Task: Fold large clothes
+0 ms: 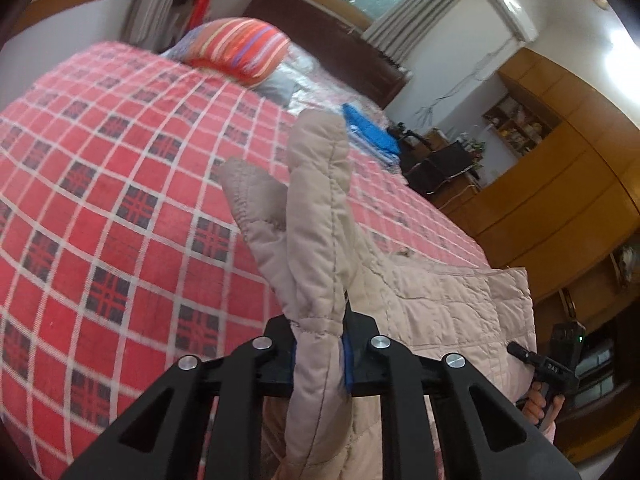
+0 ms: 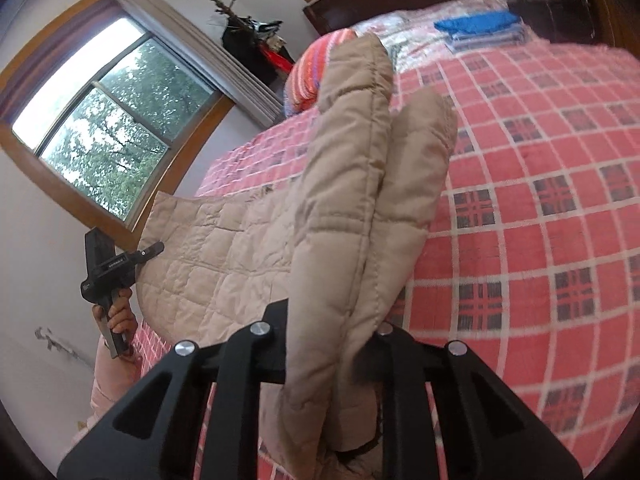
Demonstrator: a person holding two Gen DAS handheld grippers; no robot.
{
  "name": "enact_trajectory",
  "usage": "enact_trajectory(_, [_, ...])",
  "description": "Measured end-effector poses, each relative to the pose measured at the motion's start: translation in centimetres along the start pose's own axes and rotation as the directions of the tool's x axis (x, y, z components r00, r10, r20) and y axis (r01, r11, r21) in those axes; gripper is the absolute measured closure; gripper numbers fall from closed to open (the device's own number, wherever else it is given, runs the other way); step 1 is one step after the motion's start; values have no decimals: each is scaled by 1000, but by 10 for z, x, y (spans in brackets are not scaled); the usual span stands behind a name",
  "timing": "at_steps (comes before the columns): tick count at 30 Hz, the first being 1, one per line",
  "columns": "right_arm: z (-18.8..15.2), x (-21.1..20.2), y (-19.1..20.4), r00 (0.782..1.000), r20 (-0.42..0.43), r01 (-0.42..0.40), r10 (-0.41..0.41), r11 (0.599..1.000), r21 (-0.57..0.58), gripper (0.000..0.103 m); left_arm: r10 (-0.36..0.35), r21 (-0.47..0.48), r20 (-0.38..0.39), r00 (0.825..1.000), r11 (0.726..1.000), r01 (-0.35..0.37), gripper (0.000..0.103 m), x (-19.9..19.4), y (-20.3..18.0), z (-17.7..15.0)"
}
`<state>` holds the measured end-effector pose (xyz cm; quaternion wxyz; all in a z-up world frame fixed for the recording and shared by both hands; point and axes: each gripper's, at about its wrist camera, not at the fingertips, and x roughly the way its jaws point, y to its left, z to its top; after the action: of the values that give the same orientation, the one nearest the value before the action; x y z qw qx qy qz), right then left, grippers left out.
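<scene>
Quilted jacket (image 1: pixel 440 304): matt beige cloth, padded, stitched in squares, seams slightly puckered; bedspread (image 1: pixel 120 200): woven cloth, red check, coarse matt weave; left gripper (image 1: pixel 320 354): matt black plastic with bright metal pivot pins, blue pads; wardrobe (image 1: pixel 560 184): smooth, semi-gloss wood.

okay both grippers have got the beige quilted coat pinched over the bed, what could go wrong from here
1. The left gripper and right gripper each clamp only a narrow bunched ridge of the beige quilted padded coat; the puffy fabric might slip out if pulled.

2. The coat's middle sags onto the red checked bedspread, so uneven lifting could skew the fold.

3. Carried too far forward, the coat could disturb the folded blue clothes near the headboard.
</scene>
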<state>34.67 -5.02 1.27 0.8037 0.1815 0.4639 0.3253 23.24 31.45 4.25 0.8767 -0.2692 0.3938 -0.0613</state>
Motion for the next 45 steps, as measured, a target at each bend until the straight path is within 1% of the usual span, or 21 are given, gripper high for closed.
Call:
enact_trajectory(4, [-19, -35, 16, 1000, 29, 1, 0, 999, -45, 87, -22, 39, 27, 999, 999, 21, 88, -37, -19, -19])
enact_trajectory(9, [-58, -82, 37, 998, 71, 7, 0, 995, -102, 87, -48, 99, 53, 997, 994, 43, 88, -81, -39, -53])
enact_trajectory(14, [-103, -113, 46, 995, 98, 10, 3, 991, -134, 87, -63, 131, 61, 996, 990, 55, 88, -112, -47, -92])
enact_trajectory(18, [-137, -124, 47, 995, 99, 13, 0, 991, -136, 87, -65, 139, 48, 997, 989, 58, 88, -123, -43, -122])
enact_trajectory(21, [-160, -124, 44, 997, 82, 12, -3, 993, -117, 87, -52, 151, 28, 998, 987, 48, 88, -123, -36, -145])
enact_trajectory(25, [-182, -111, 29, 1000, 29, 12, -11, 998, -61, 87, -31, 125, -24, 999, 992, 34, 88, -109, -15, -170])
enact_trajectory(28, [-195, -96, 15, 999, -15, 37, -37, 999, -13, 87, 10, 107, -57, 998, 994, -4, 87, -93, 4, -187])
enact_trajectory(32, [-205, -80, -1, 997, -54, 50, -48, 998, 45, 86, 57, 79, -92, 994, 996, -50, 86, -73, 30, -206])
enact_trajectory(35, [-213, -67, -15, 995, -81, 58, -51, 994, 88, 84, 74, 46, -119, 990, 997, -69, 80, -58, 52, -218])
enact_trajectory(37, [-217, -62, -23, 996, -85, 46, -37, 992, 115, 83, 61, 27, -116, 991, 998, -58, 77, -54, 61, -224])
enact_trajectory(38, [-219, -61, -25, 996, -84, 40, -30, 992, 123, 82, 58, 26, -112, 992, 998, -56, 76, -53, 63, -225])
enact_trajectory(41, [-222, -58, -29, 996, -85, 42, -31, 990, 135, 81, 80, 50, -98, 992, 996, -75, 71, -52, 61, -231])
enact_trajectory(43, [-223, -56, -31, 995, -90, 48, -37, 990, 134, 77, 106, 74, -91, 990, 992, -99, 67, -54, 58, -233])
enact_trajectory(44, [-222, -56, -31, 995, -92, 50, -38, 989, 139, 73, 111, 77, -92, 990, 992, -104, 63, -55, 56, -233])
enact_trajectory(45, [-218, -56, -31, 995, -95, 51, -38, 988, 144, 67, 119, 81, -97, 988, 991, -111, 57, -58, 56, -232])
